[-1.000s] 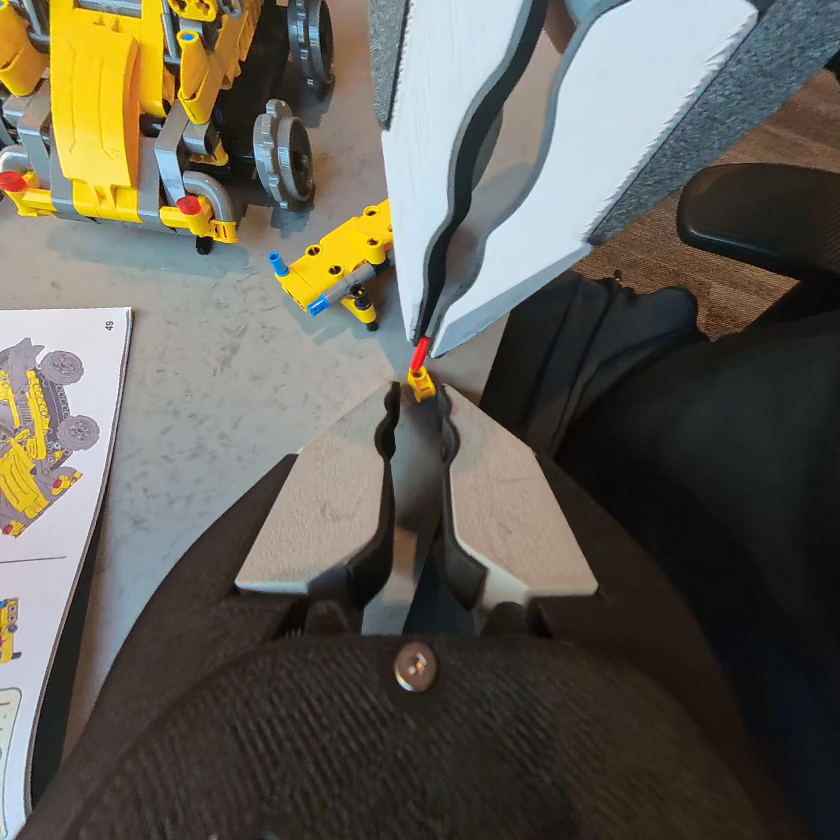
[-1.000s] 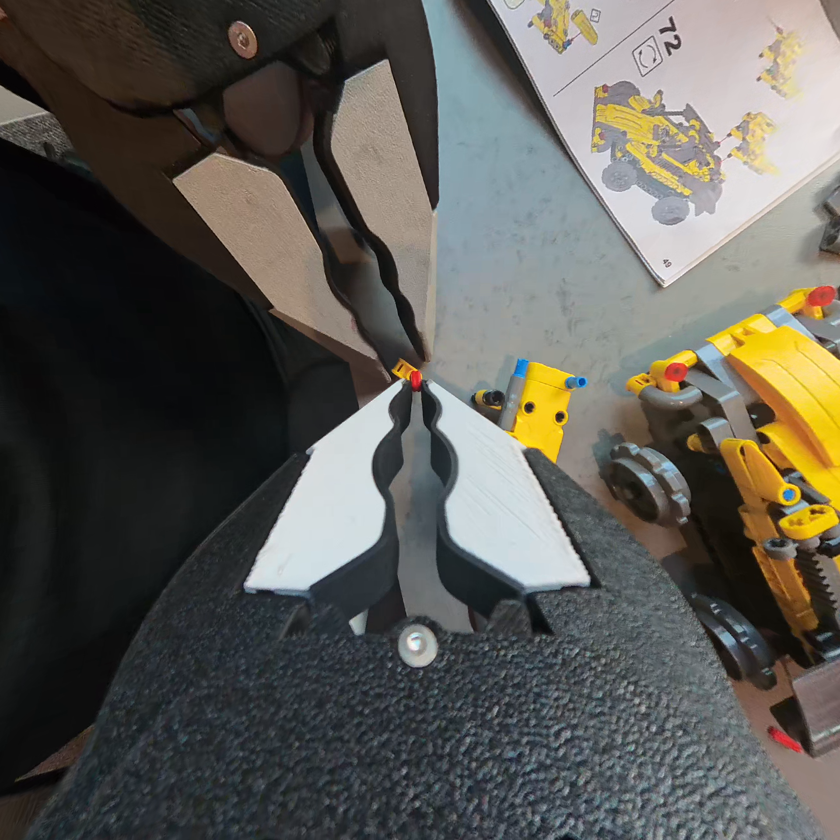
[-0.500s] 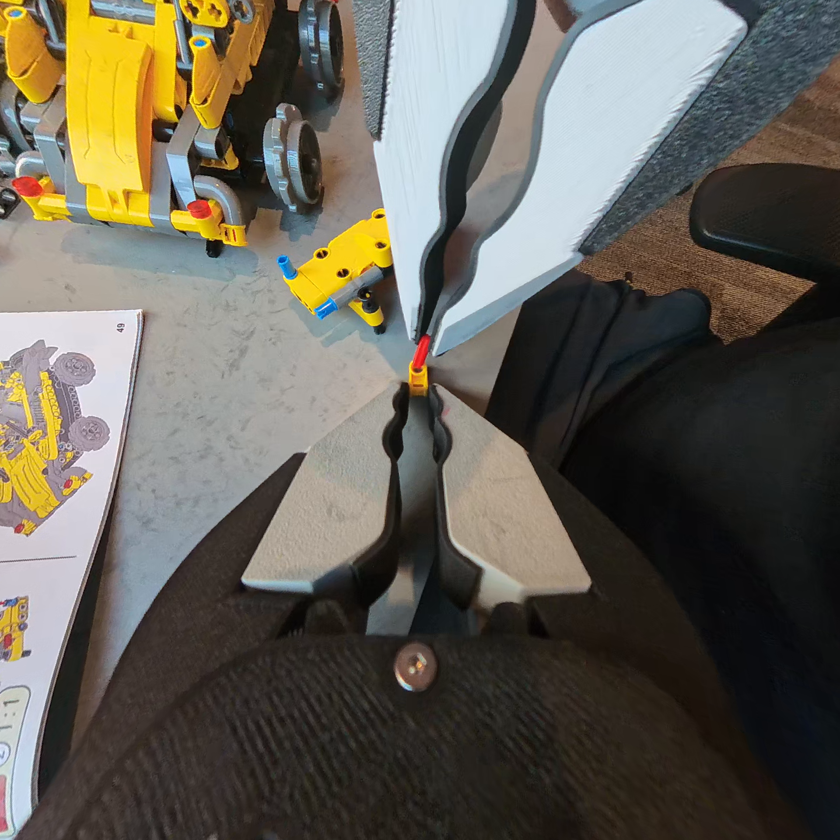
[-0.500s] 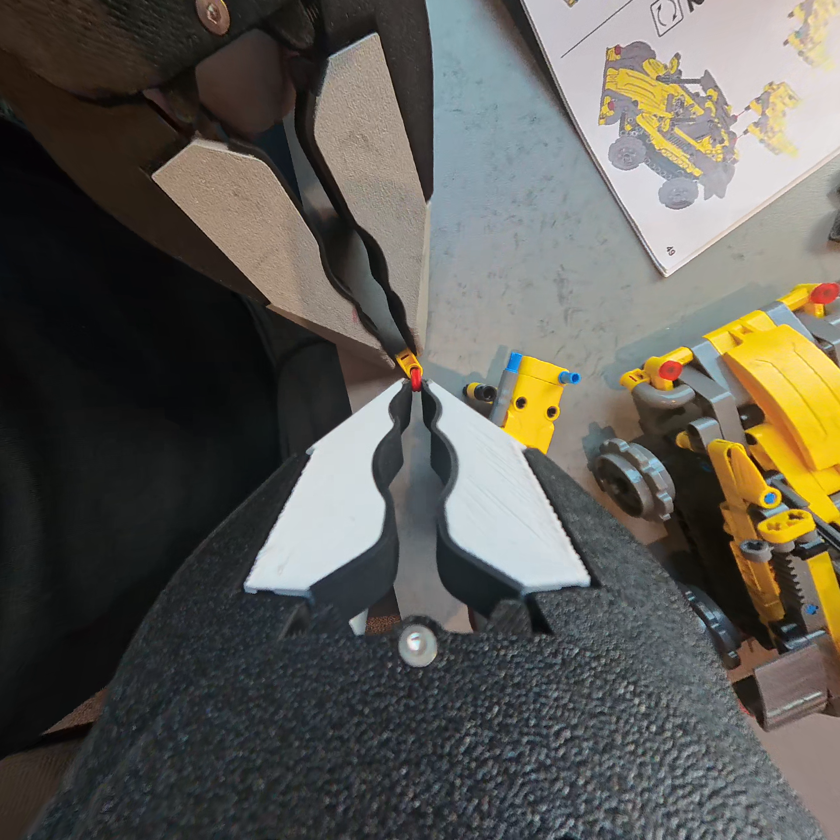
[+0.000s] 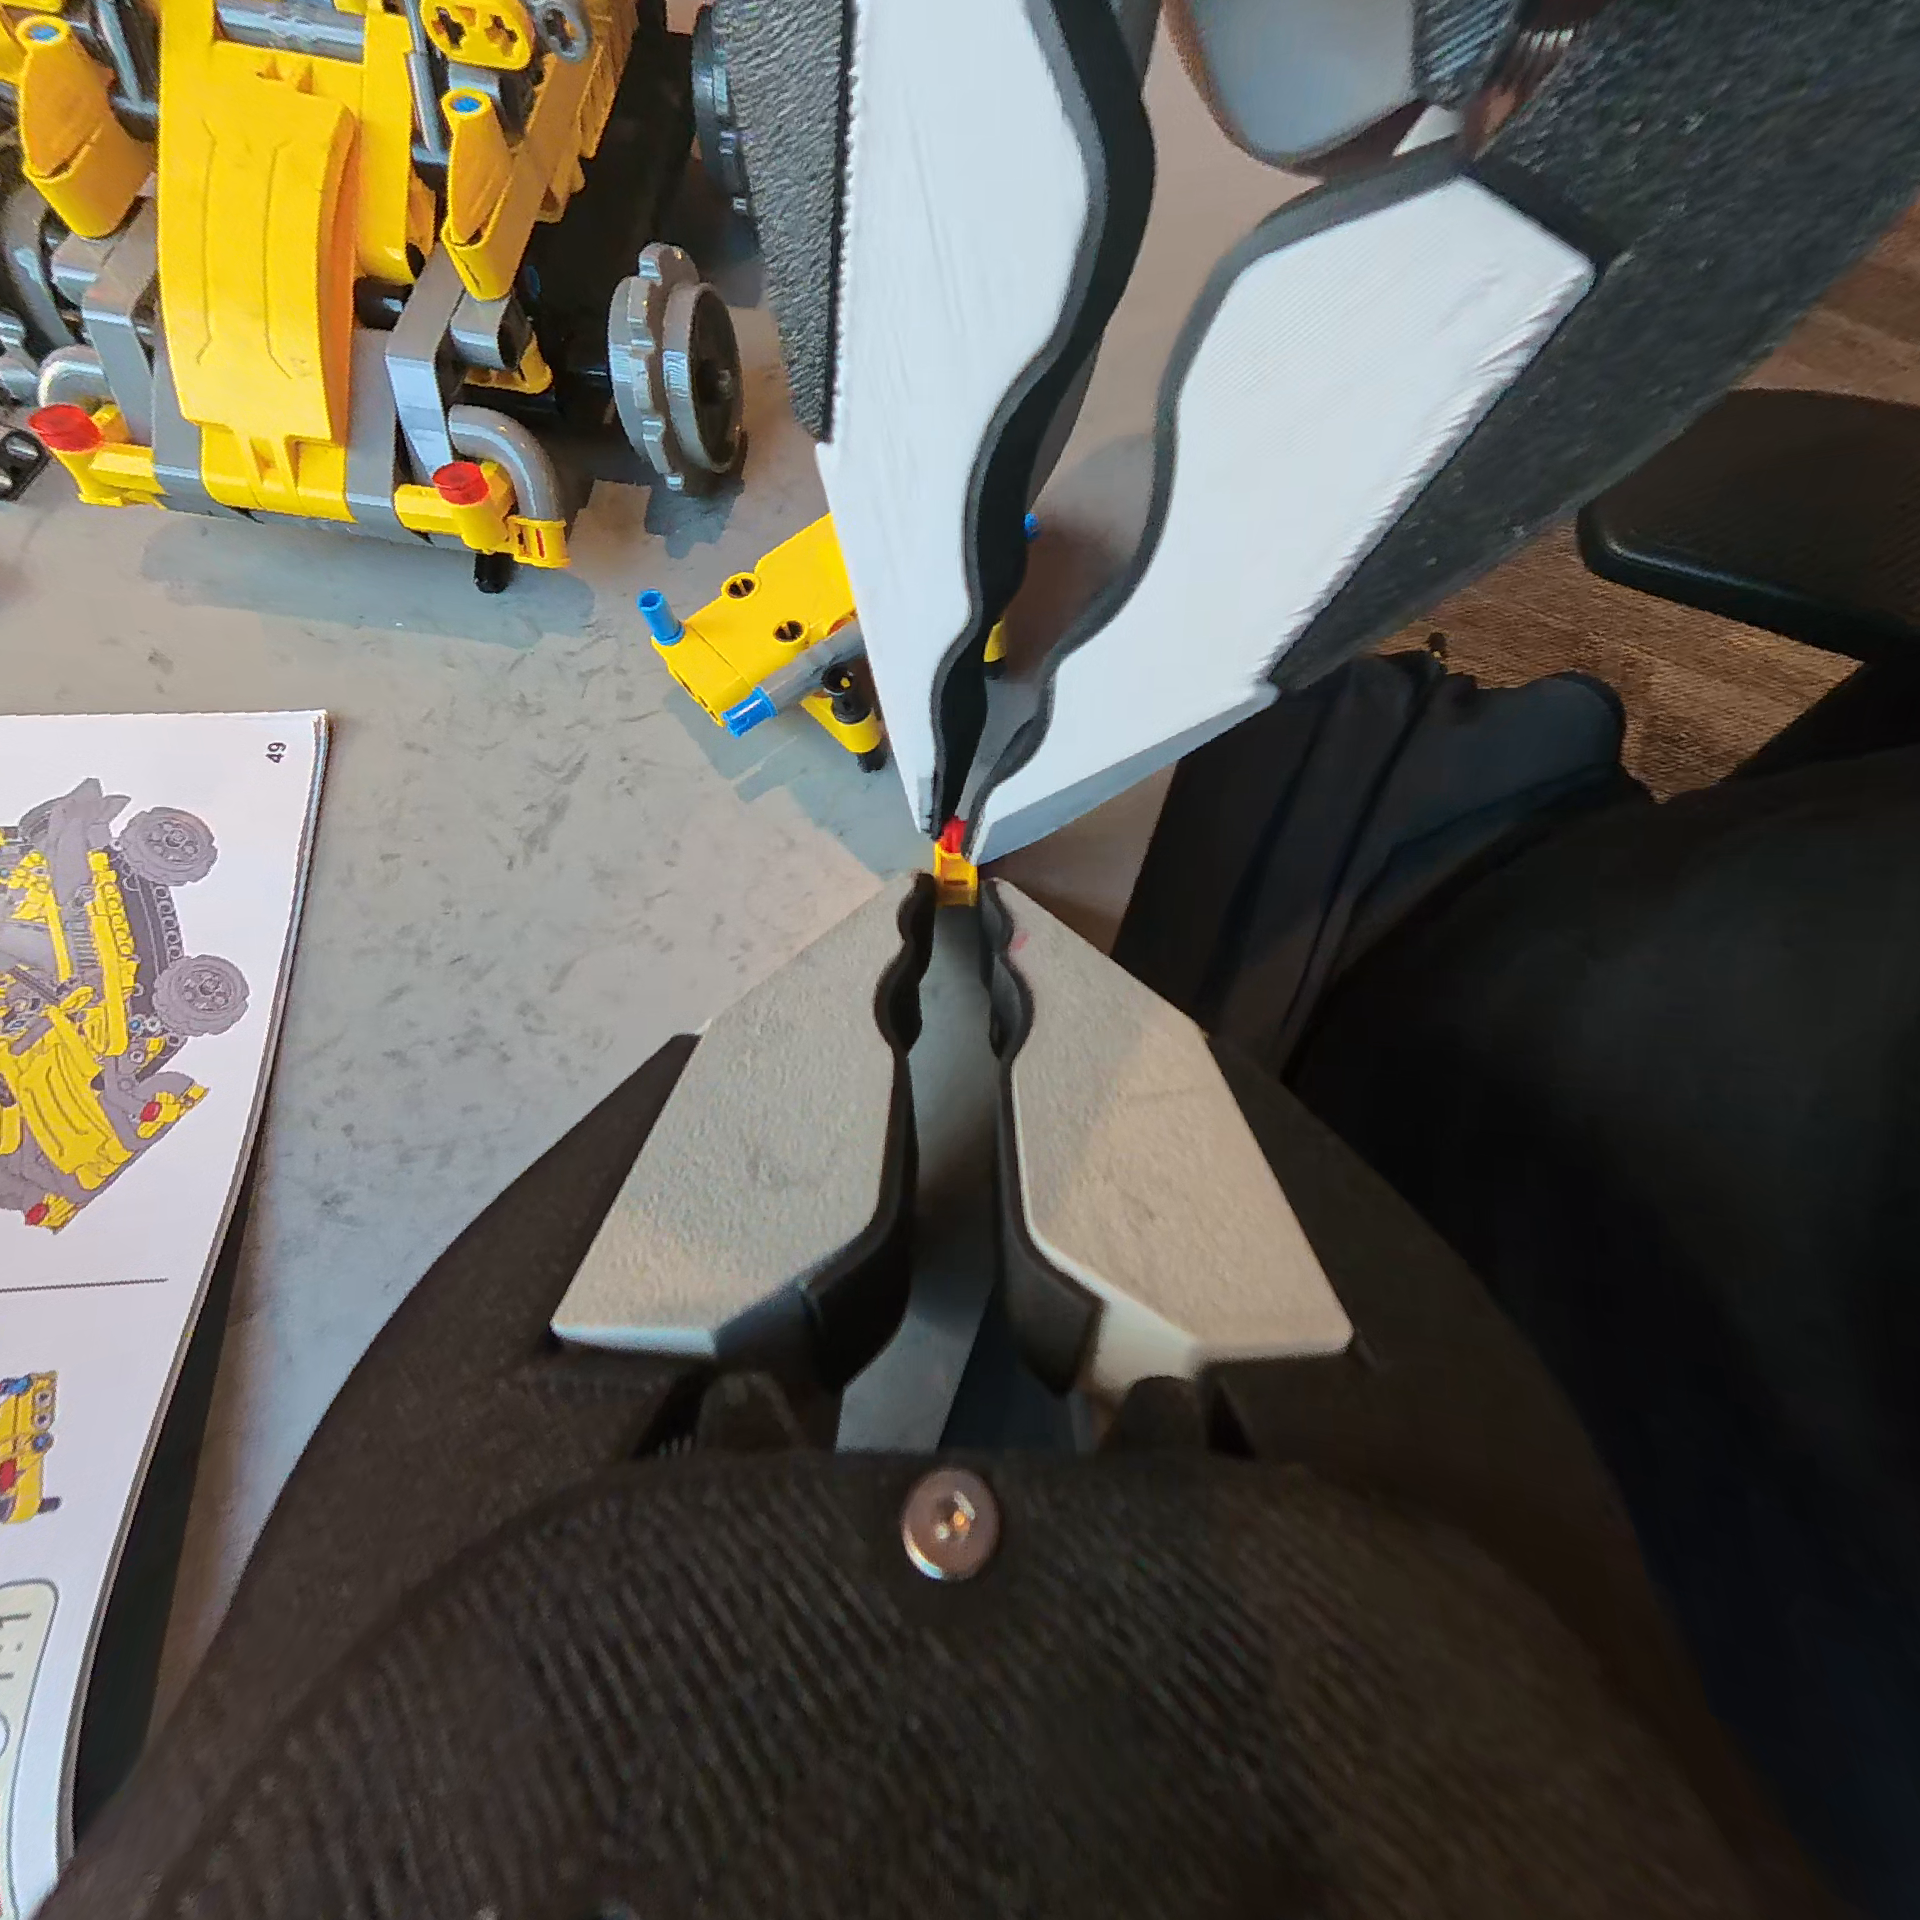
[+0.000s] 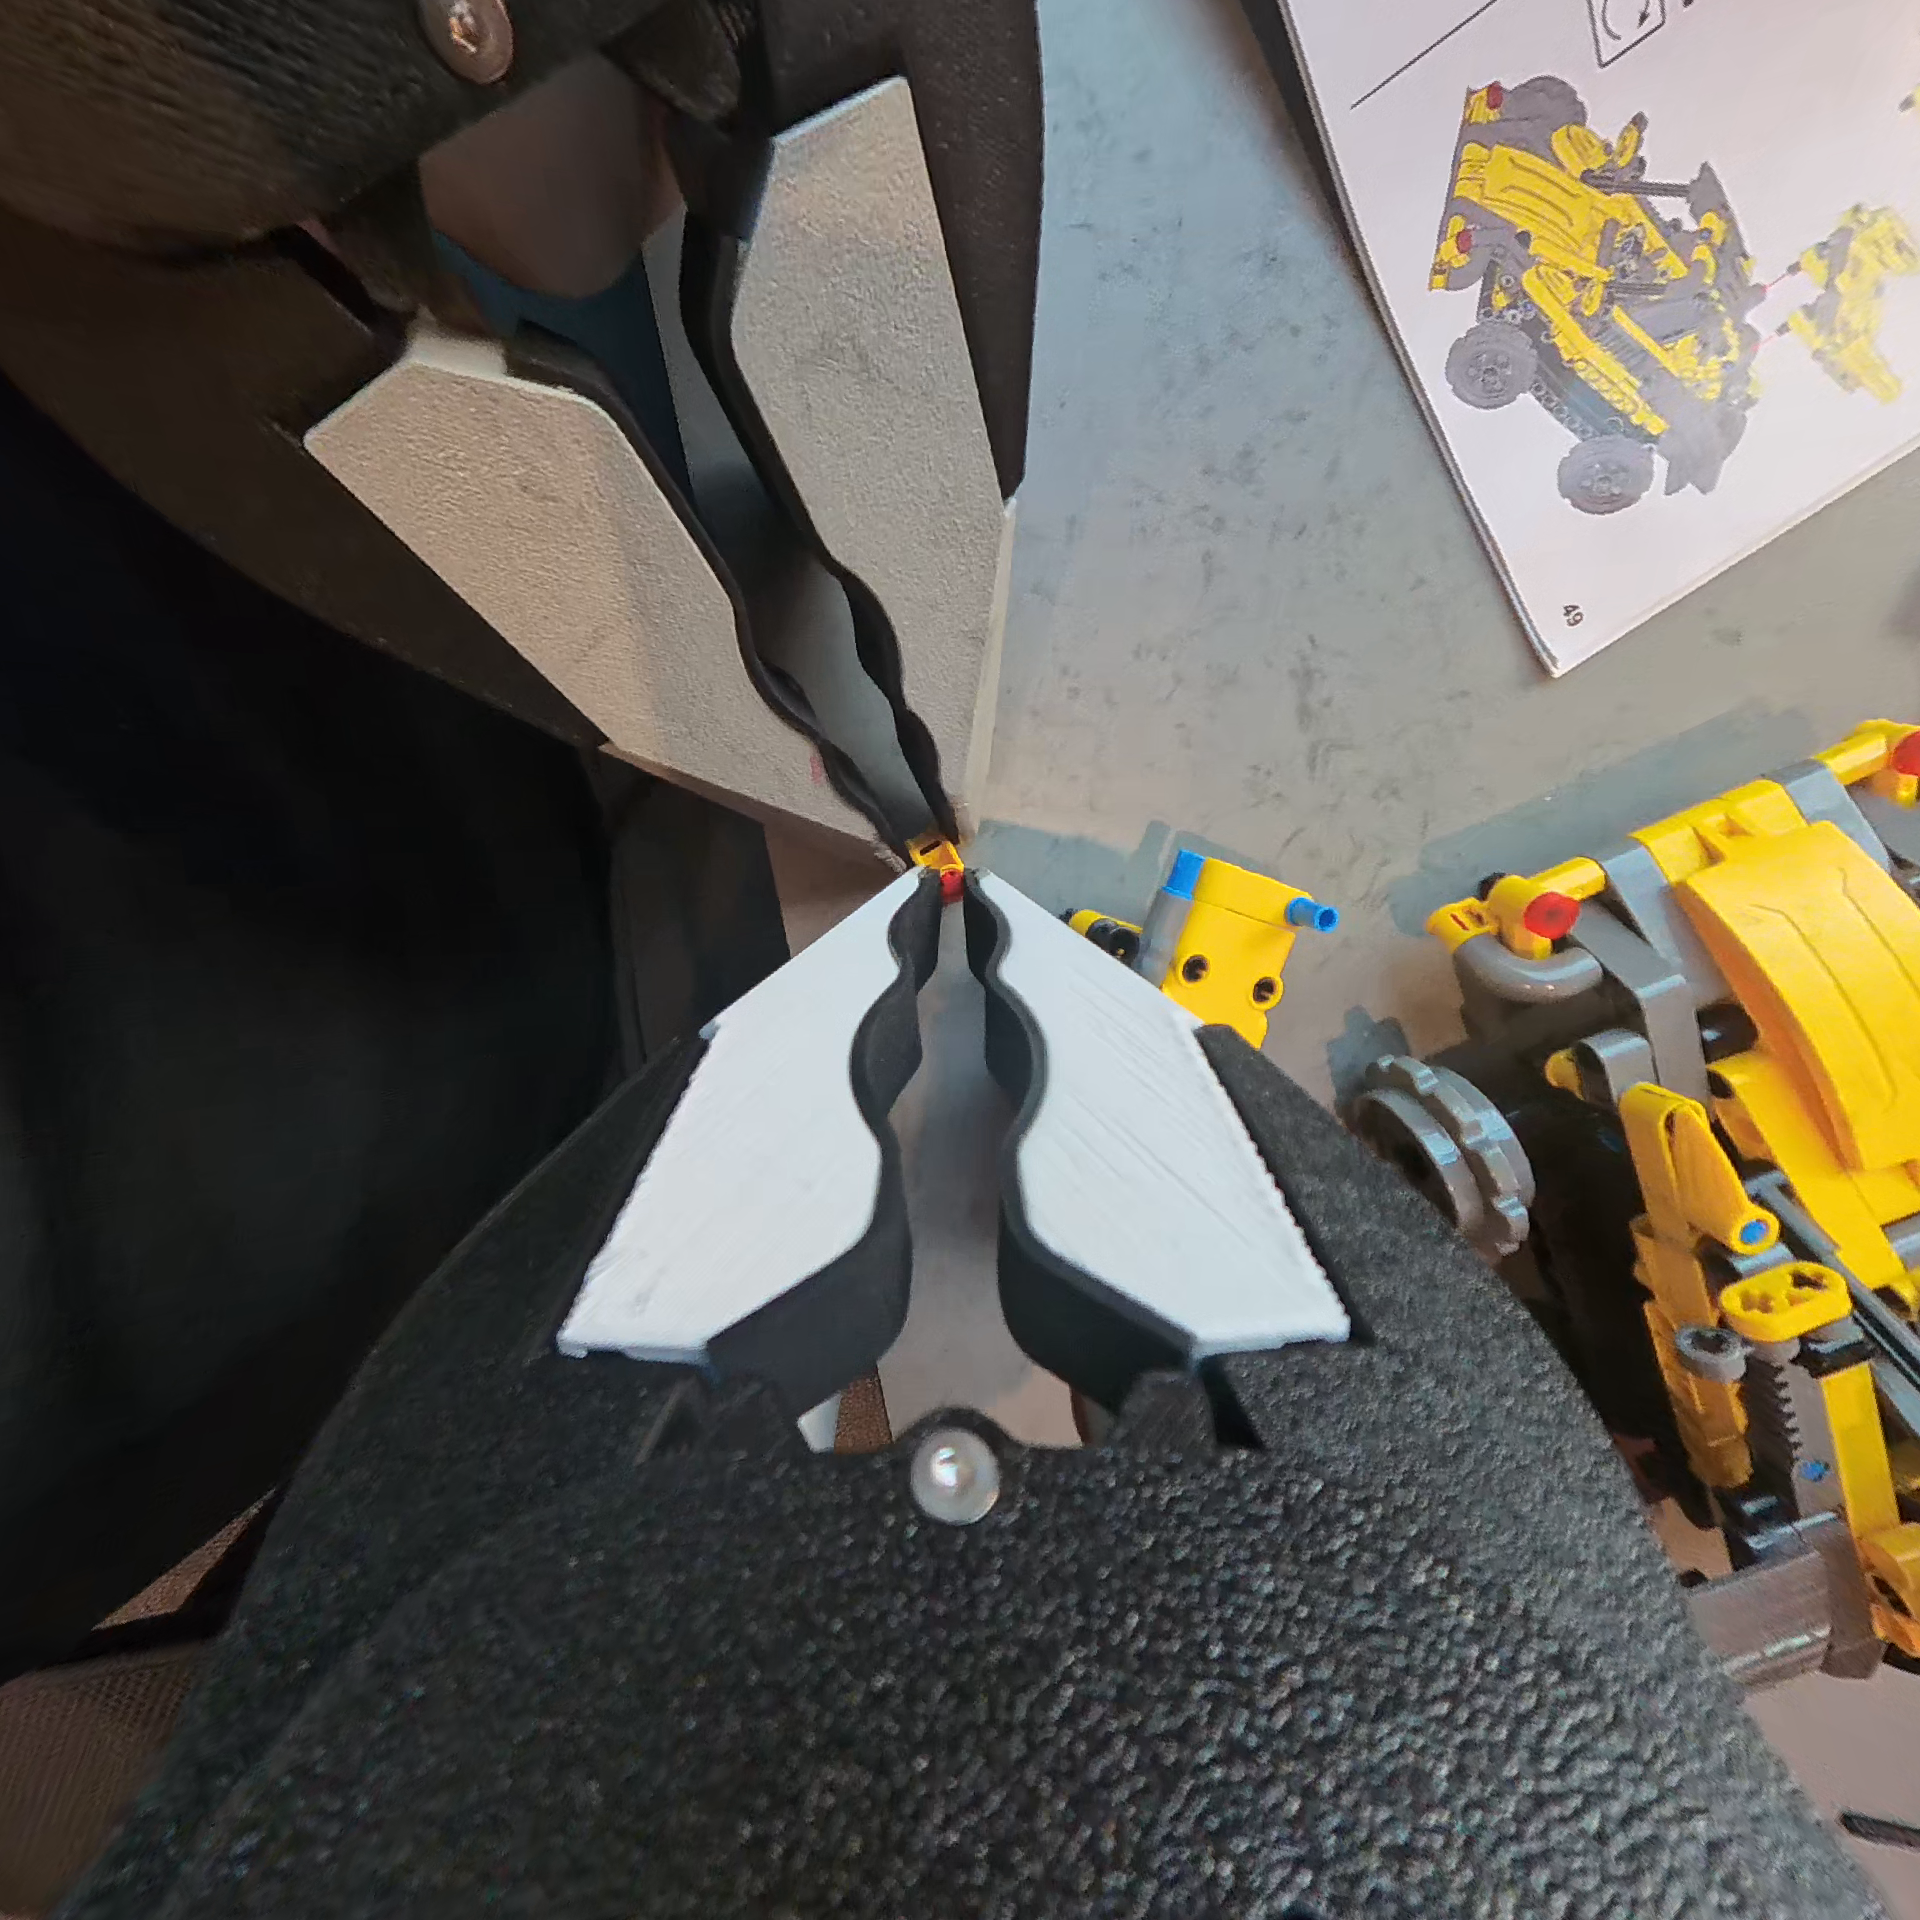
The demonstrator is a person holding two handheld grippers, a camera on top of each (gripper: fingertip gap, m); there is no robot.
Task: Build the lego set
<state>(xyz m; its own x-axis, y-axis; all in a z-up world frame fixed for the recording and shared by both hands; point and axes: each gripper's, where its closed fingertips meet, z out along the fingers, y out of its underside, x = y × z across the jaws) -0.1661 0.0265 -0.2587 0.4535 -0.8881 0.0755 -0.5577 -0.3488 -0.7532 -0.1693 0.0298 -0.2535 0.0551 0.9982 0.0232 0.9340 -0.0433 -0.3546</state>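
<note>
The left tool (image 5: 954,891) was pinching a tiny yellow piece (image 5: 955,869) at its very tips. The right tool (image 6: 951,881) was pinching a thin red pin (image 6: 951,884) at its tips too. The two tools met tip to tip, and the pin touched the yellow piece, end to end. They met right over the near edge of the grey worktop (image 5: 499,862), with dark clothing (image 5: 1558,1143) just past that edge.

Just beside the tools lay a small yellow block (image 5: 774,634) with blue pegs, flat on the worktop. The right tool's white fingers (image 5: 935,343) hid part of it in the left wrist view. Farther back stood a big yellow model (image 5: 291,270) with grey toothed wheels, well apart from the tips. A booklet (image 5: 135,1039) lay open on the left, its edge near the left tool's black body.

Bare worktop lay between the booklet, the block and the tools, so there was open room on that side. On the other side the worktop ended, and a black chair arm (image 5: 1756,540) stood over brown carpet.
</note>
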